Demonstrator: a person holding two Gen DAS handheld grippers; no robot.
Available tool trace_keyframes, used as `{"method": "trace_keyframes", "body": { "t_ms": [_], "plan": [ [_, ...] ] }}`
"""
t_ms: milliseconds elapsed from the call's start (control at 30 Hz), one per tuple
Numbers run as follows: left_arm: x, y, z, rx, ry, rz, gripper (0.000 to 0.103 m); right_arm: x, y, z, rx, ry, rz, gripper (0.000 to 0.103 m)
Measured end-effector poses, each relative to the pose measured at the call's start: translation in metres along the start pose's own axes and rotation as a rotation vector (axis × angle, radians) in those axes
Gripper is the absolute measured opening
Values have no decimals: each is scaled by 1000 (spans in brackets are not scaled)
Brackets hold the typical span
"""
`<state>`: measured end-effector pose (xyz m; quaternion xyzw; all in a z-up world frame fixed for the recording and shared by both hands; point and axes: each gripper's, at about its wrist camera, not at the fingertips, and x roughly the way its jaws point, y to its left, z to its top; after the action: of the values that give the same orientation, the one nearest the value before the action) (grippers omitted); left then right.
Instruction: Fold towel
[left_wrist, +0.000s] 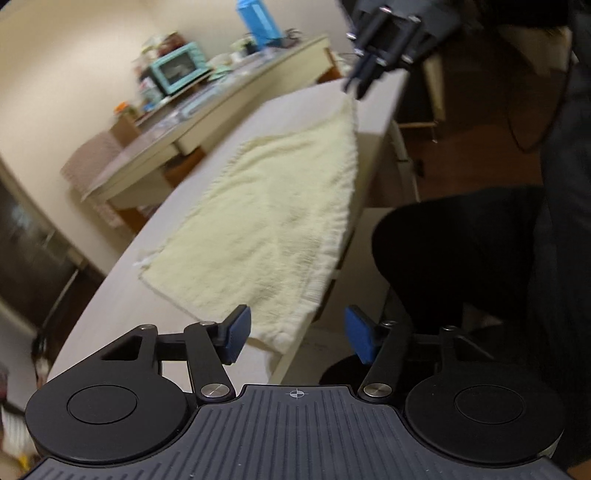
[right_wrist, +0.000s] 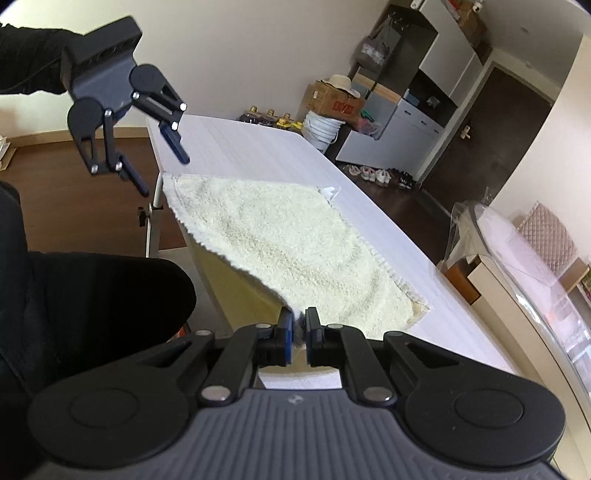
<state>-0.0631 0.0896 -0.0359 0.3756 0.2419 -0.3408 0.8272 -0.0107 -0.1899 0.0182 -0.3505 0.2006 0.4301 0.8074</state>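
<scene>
Presently the pale yellow towel (right_wrist: 291, 240) is spread flat on the white desk (right_wrist: 258, 136), one long edge lying along the desk's rim. Its nearest corner is pinched and lifted slightly off the surface by the right gripper (right_wrist: 296, 332), whose blue pads are closed tight on the cloth. The left gripper (left_wrist: 295, 334) is held wide apart with nothing in it, just above and short of the towel's opposite corner (left_wrist: 280, 338)
</scene>
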Motion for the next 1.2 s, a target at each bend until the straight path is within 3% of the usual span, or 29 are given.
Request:
{"method": "trace_keyframes", "body": {
  "t_ms": [67, 100, 200, 467, 633, 1000, 1200],
  "plan": [
    [5, -4, -2, 64, 11, -1, 46, 0, 0, 1, 14, 9, -2, 8],
    [6, -5, -3, 83, 18, -3, 29, 0, 0, 1, 18, 12, -4, 8],
    [7, 1, -1, 92, 35, -11, 8, 0, 2, 0, 27, 19, -7, 8],
    [-22, 18, 18, 70, 86, -137, 5, -12, 0, -3, 58, 19, 66, 8],
    [-24, 49, 37, 55, 109, -151, 5, -18, -16, -2, 82, 15, 112, 7],
    [47, 163, 73, -145, 198, -86, 5, 32, -112, 18, 271, 16, 187, 7],
    [83, 194, 74, -194, 251, -83, 5, 76, -162, 18, 398, 51, 218, 6]
  ]
}}
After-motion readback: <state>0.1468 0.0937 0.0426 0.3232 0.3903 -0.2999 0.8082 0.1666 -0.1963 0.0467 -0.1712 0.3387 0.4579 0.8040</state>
